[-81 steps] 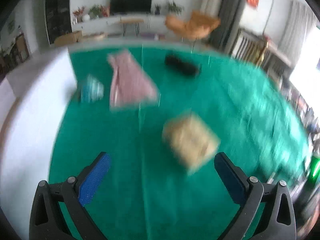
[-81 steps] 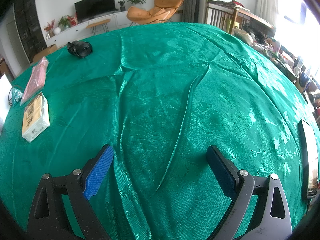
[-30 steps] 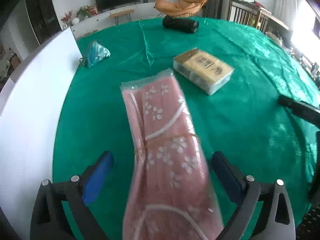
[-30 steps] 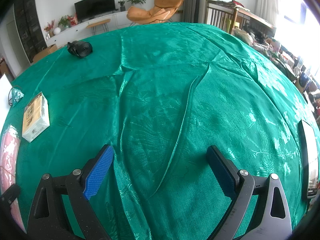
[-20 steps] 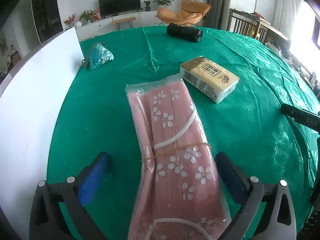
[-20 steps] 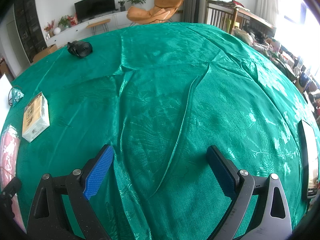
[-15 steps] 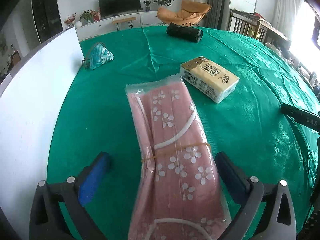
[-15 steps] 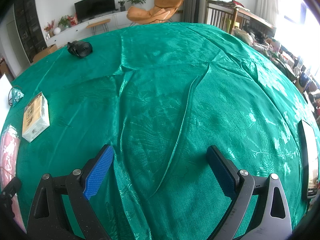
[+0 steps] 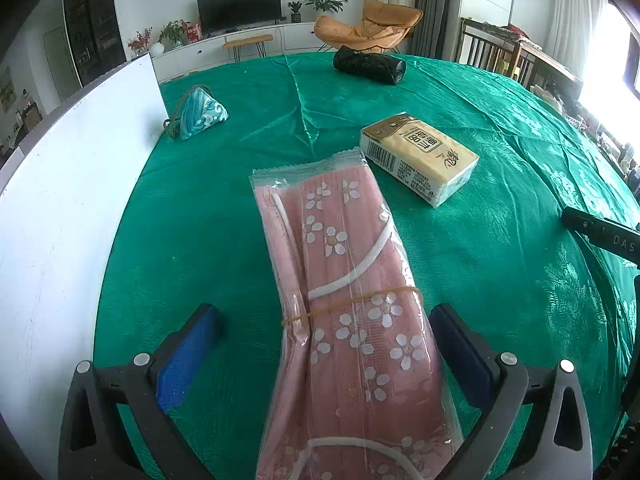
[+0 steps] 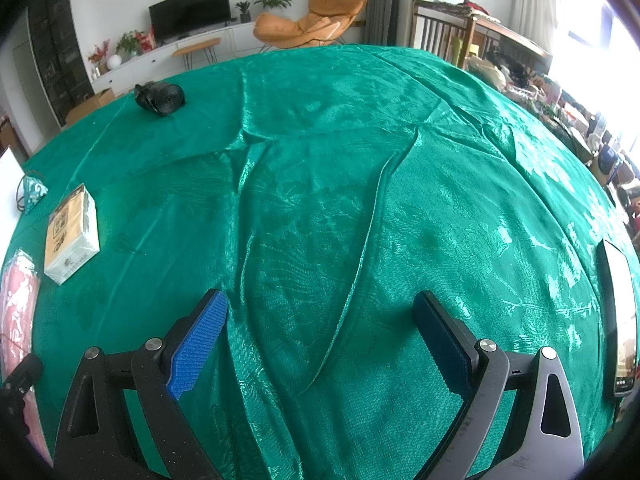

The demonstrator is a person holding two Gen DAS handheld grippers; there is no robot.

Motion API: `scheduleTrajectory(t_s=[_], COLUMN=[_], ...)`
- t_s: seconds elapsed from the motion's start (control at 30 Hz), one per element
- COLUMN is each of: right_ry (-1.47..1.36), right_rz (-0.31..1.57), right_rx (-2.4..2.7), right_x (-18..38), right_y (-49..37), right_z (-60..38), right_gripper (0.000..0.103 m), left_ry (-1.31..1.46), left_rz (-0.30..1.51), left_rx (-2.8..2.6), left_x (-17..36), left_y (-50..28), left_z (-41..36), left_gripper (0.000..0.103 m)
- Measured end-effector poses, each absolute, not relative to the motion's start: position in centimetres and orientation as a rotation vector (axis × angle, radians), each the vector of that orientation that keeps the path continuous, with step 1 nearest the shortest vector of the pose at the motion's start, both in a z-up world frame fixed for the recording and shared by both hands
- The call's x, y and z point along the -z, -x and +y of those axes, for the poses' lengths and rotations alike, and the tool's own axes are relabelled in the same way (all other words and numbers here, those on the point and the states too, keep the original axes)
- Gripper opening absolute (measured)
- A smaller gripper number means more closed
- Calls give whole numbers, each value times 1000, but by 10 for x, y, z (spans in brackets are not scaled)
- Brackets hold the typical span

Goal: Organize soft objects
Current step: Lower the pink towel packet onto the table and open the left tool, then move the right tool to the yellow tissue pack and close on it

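Note:
A pink flowered pack of face masks (image 9: 348,304) in clear wrap, bound by a rubber band, lies on the green cloth between the wide-open fingers of my left gripper (image 9: 320,344); the pads do not touch it. A yellow tissue pack (image 9: 418,156) lies just beyond it on the right. A teal triangular pouch (image 9: 200,114) sits far left and a black roll (image 9: 368,65) at the far edge. My right gripper (image 10: 320,336) is open and empty over bare cloth. In its view the tissue pack (image 10: 72,236) and mask pack (image 10: 18,308) lie at the left.
A white board (image 9: 68,200) runs along the table's left side. A phone (image 10: 620,320) lies at the right edge in the right wrist view. The right gripper's black body (image 9: 600,232) shows at the right of the left wrist view. The cloth (image 10: 360,200) is wrinkled mid-table.
The left gripper swung from a view of the far table to straddle the mask pack, which now lies nearer on the table; it has been still for the last half second. The right gripper has not moved.

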State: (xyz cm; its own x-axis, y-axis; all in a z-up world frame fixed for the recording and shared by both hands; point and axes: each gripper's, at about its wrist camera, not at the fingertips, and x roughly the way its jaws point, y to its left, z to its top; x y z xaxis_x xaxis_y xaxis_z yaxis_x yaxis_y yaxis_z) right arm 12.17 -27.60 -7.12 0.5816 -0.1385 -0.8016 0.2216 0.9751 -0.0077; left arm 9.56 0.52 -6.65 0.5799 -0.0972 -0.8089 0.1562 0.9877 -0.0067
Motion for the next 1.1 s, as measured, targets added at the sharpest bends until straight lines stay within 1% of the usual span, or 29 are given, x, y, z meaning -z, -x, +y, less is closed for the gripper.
scheduleTrajectory(t_s=[0.7,0.73,0.87,0.93,1.0,1.1], right_ry=[-96,-99,-99,-134,-177,-139], right_rz=[927,927,953,998,976,1000], right_rx=[211,210,189,56,-88,-273], right_x=[71,72,70,60,39,16], right_y=[-122,-123,-131,-144,-155,-183], right_z=[-276,-276,-274,-265,-245,-196], right_gripper=[96,97,97,96,96,96], left_ry=[-68,-68,-68,-68,-68,-68], left_rz=[941,941,941,941,941,941], left_rx=[148,148,148,148,148,148], left_x=[67,67,67,67,67,67], left_y=[-96,-96,-96,-96,-96,-96], left_z=[5,5,4,5,5,5], left_gripper=[103,103,103,103,103,103])
